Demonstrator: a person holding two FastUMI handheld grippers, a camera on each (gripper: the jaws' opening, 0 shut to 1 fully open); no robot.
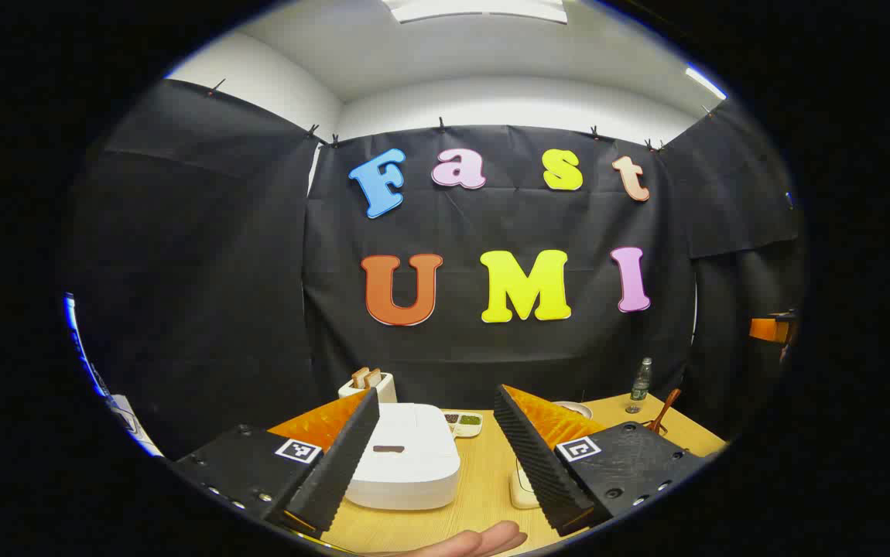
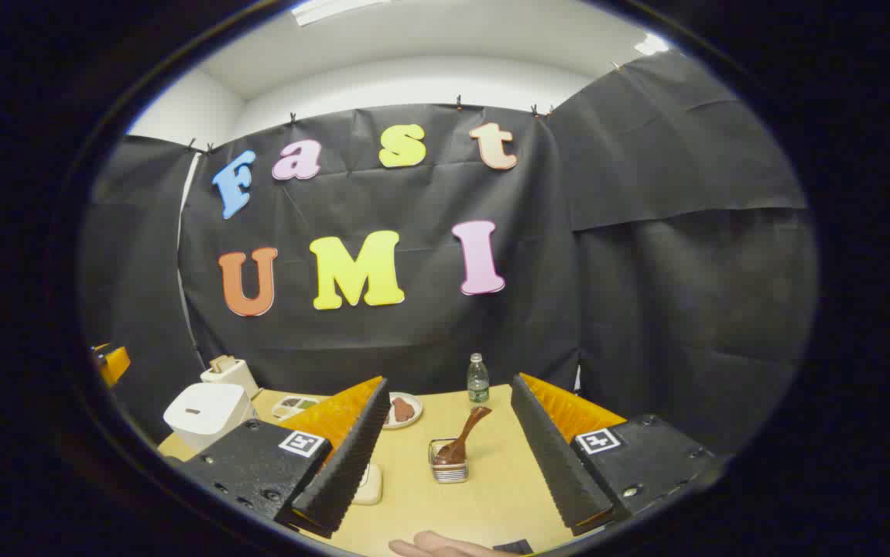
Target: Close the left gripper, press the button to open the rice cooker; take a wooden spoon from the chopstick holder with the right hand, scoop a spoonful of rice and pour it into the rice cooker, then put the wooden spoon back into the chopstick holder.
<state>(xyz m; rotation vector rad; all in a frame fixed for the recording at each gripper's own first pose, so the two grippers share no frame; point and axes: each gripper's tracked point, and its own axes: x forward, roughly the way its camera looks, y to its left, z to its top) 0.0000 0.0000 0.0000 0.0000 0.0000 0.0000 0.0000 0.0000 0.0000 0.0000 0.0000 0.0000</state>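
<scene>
in the left gripper view the left gripper (image 1: 437, 464) stands with its jaws wide apart, nothing between them, and the white rice cooker (image 1: 408, 456) sits on the tabletop (image 1: 484, 503) straight ahead, low in the frame just left of centre, seen through the gap and partly behind the left finger. its lid is down. a small dark slot (image 1: 388, 449) on the near part of the lid is probably the button, though it is too small to be sure. the cooker lies forward and below the gripper, so the first move looks like closing the jaws and then coming down onto that spot.

in the right gripper view the right gripper (image 2: 453, 480) is also spread open and empty. the chopstick holder (image 2: 449, 470), a small mesh basket, stands on the tabletop in the lower middle of the frame, right between the two fingers but farther off, not touched. the wooden spoon (image 2: 464, 441) stands in it, bowl down in the holder. its long axis runs from lower left to upper right, the handle end pointing toward the upper right of the frame, at the green bottle (image 2: 477, 379) behind. the rice cooker (image 2: 209, 414) shows at the lower left of this view, well apart from the holder, so the left gripper is the nearer one to the cooker and the right one to the spoon.

a plate (image 2: 402, 410) lies behind the left finger; what it holds i cannot tell.
</scene>
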